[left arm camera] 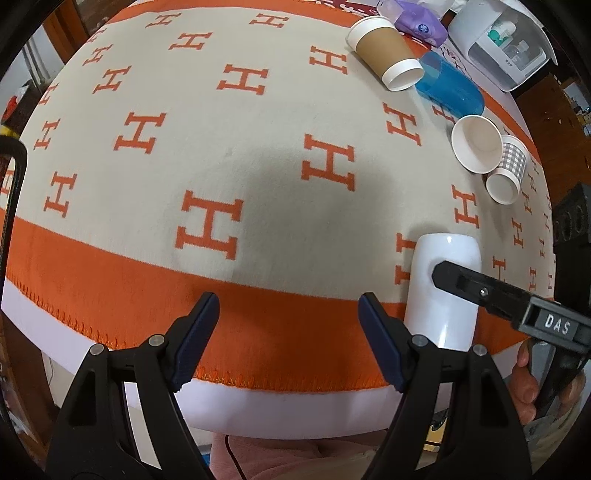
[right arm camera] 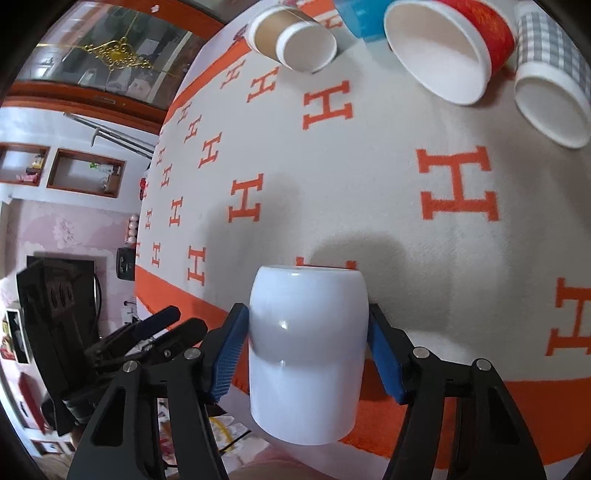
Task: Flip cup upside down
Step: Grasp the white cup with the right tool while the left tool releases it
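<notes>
A white ceramic cup [right arm camera: 308, 354] is held between the blue pads of my right gripper [right arm camera: 308, 343], which is shut on its sides. Its far end rests on or hovers just over the cloth; I cannot tell which. The cup also shows in the left wrist view [left arm camera: 445, 291] at the lower right, with a right gripper finger [left arm camera: 476, 286] across it. My left gripper [left arm camera: 288, 321] is open and empty, over the orange border of the tablecloth [left arm camera: 258, 147] near the table's front edge.
Several cups lie on their sides at the far right: a brown paper cup [left arm camera: 386, 51], a blue plastic cup [left arm camera: 450, 85], a wide red-walled paper cup [right arm camera: 443, 48] and a grey checked cup [left arm camera: 508, 170]. A white appliance [left arm camera: 506, 40] and purple packet [left arm camera: 419, 18] stand behind.
</notes>
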`<move>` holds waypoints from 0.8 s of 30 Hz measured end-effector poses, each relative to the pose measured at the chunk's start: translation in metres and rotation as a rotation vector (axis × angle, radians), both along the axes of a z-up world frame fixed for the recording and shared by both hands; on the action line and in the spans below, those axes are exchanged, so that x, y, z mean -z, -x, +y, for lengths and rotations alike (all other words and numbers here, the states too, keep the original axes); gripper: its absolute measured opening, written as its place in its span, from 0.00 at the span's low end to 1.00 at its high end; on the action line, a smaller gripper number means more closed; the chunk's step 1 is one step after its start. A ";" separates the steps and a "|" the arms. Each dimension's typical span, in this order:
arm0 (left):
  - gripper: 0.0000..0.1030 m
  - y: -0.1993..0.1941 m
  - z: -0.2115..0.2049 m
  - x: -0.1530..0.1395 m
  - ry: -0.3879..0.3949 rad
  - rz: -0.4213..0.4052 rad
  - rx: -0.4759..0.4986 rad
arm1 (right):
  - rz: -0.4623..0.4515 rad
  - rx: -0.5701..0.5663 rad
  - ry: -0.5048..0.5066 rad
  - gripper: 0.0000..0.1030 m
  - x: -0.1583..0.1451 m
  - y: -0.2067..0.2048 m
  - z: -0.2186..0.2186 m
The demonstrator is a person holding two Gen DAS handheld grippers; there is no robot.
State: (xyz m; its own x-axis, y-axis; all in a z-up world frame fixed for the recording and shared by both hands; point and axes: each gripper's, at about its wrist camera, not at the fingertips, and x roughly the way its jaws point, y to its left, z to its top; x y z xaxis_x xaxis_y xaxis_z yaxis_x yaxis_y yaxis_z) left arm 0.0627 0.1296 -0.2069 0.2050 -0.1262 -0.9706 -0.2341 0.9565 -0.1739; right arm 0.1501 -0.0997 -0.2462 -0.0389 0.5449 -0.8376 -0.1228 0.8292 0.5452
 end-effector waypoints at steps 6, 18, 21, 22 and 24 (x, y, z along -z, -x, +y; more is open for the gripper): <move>0.73 0.001 -0.003 -0.006 -0.013 -0.050 0.006 | -0.208 0.038 0.036 0.62 -0.032 0.004 -0.010; 0.73 0.012 -0.002 -0.018 -0.075 -0.154 -0.001 | -0.705 0.068 0.165 0.62 -0.051 0.032 0.000; 0.73 0.016 -0.002 -0.016 -0.078 -0.155 -0.006 | -0.739 0.038 0.179 0.62 -0.053 0.053 0.001; 0.73 0.017 -0.002 -0.015 -0.071 -0.152 -0.009 | -0.750 0.022 0.187 0.62 -0.054 0.060 0.001; 0.73 0.019 -0.003 -0.013 -0.061 -0.148 -0.013 | -0.764 -0.007 0.201 0.62 -0.051 0.075 0.001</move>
